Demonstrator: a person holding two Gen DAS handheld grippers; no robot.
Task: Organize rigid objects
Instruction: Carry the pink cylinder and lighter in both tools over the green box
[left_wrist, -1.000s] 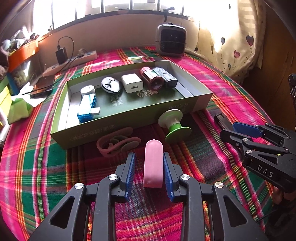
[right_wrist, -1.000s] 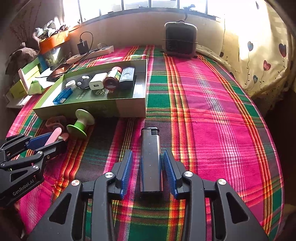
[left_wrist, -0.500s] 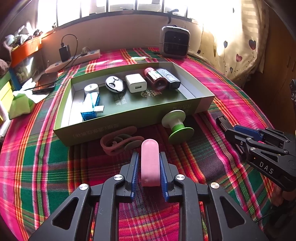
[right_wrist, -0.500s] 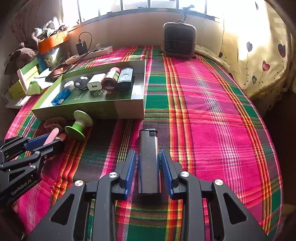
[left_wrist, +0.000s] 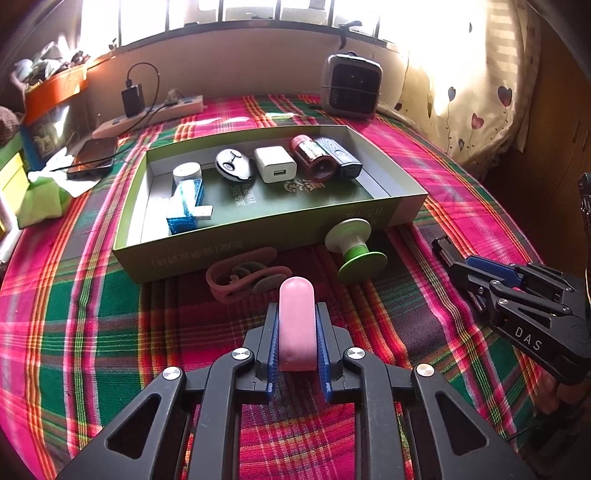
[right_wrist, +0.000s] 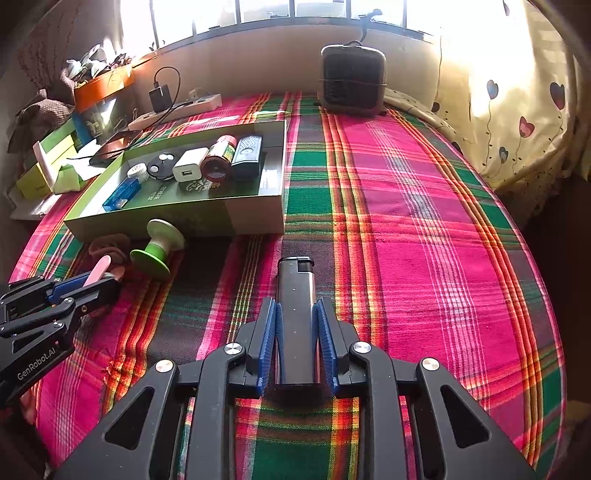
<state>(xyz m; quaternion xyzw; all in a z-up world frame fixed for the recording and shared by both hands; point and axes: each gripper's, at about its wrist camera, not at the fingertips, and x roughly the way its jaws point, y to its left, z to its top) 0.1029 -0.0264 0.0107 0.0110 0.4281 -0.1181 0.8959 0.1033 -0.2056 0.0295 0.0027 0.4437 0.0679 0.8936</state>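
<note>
Inside the green box (left_wrist: 258, 236), going from its left end to its right, lie a blue flash drive (left_wrist: 186, 206) with a small white round cap (left_wrist: 187, 171) just behind it, a black and white oval fob (left_wrist: 232, 165), a white charger cube (left_wrist: 275, 164), a dark red bottle (left_wrist: 314, 157) on its side and a small dark case (left_wrist: 341, 157). These six things look already sorted, lined up along the back wall, and the front half of the box floor is bare.

Outside the box, on the plaid cloth (left_wrist: 92, 314), three things lie close to its front wall and one further to the right. A brown rubbery band (left_wrist: 240, 275) lies just beside the wall, untouched. Right of it, the left gripper (left_wrist: 297, 343) has just closed its blue pads (left_wrist: 272, 343) on a pink capsule (left_wrist: 296, 325), which rests low on the cloth and is not yet carried to the box. A green and white spool (left_wrist: 356, 245) lies on its side, touching or nearly touching the front wall, and no gripper is on it.

Furthest right, well apart from the box, the right gripper (right_wrist: 297, 343) has just closed on a black lighter (right_wrist: 295, 321), with both pads pressed to its sides, the lighter low over the cloth.

By this reckoning the task is a little past halfway: six things are in the box, two are gripped and ready to lift, and two are waiting.
</note>
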